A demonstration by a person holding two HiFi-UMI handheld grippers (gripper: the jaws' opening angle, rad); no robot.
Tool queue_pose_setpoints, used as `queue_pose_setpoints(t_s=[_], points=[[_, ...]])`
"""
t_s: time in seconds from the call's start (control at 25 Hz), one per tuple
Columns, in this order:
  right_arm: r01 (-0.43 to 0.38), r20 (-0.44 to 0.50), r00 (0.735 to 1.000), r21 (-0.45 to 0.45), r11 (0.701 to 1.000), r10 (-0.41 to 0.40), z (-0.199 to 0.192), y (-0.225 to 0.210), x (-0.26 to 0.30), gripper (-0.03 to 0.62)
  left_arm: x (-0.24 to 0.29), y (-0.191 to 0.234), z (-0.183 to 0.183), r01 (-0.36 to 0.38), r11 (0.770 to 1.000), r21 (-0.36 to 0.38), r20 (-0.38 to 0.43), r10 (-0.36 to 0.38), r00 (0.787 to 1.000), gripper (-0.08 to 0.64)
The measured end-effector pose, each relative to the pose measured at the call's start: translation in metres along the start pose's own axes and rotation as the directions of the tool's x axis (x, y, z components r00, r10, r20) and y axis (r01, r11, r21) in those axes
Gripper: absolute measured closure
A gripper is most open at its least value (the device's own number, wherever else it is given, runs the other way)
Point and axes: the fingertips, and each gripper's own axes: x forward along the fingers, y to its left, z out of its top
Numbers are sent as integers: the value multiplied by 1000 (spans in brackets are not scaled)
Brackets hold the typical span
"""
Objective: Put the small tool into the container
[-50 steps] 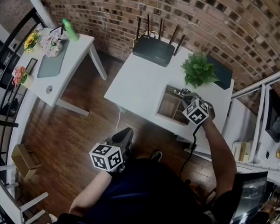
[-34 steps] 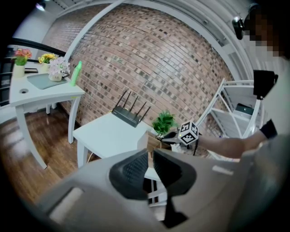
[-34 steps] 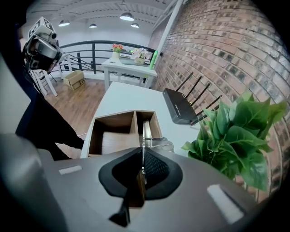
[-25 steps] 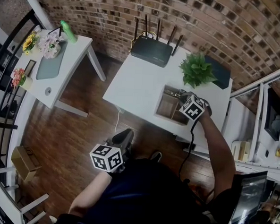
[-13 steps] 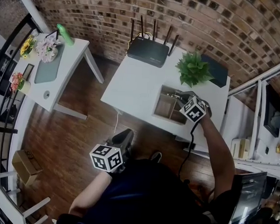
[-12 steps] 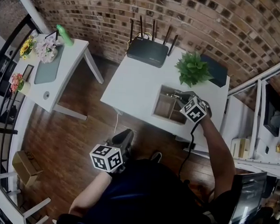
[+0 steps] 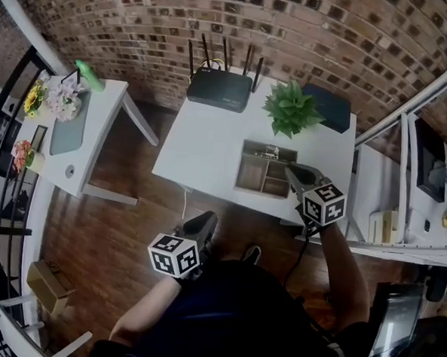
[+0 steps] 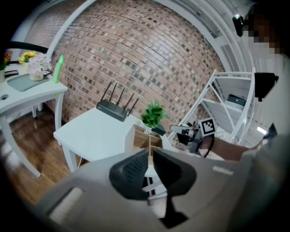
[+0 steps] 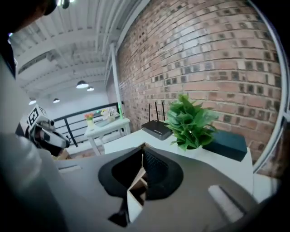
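A wooden container [image 7: 239, 174] with several compartments stands on the white table [image 7: 203, 146]. A small metallic tool [image 7: 270, 151] lies in its back compartment. My right gripper [image 7: 289, 170] hovers at the container's front right corner. Its jaws are closing and meet at the tips, with nothing between them [image 9: 142, 152]. The container's wood [image 9: 135, 186] shows just below them. My left gripper [image 7: 206, 220] hangs over the floor in front of the table, well short of the container [image 8: 139, 137]. It is shut and holds nothing [image 8: 150, 157].
A black router [image 7: 219, 88], a green potted plant [image 7: 290, 110] and a dark box [image 7: 327, 106] line the table's back edge by the brick wall. A second white table [image 7: 87, 120] with flowers stands at the left. White shelving [image 7: 404, 185] is at the right.
My right gripper has drawn back from above the container toward its front right corner. The left gripper has stayed where it was.
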Motion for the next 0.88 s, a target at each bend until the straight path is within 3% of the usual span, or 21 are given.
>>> queue_pose_setpoints(t_s=[0.12,0.24,0.36,0.44,0.72,0.88], points=[[21,106,994,141,990,-36,-9,11,-36,575,13,-15,-4,36,999,27,-39,-35,999,525],[96,161,977,265,959,-142,-29,13,-67,580,25,-27,-3,60,997,57,-56,-57,997,527],[213,167,948,301,930,-271,-47,11,-93,581,33,-33,9,51,995,86,-20,-50,999,550],[241,201,929,309,920,-311,-45,16,-108,581,39,-39,20,51,993,103,11,-53,999,552],[188,350,875,393,900,-335,-12,39,-145,581,57,-78,45,119,978,172,47,-129,991,554],[180,392,860,367,912,-328,1,50,-147,581,57,-84,40,132,971,201,36,-141,989,554]])
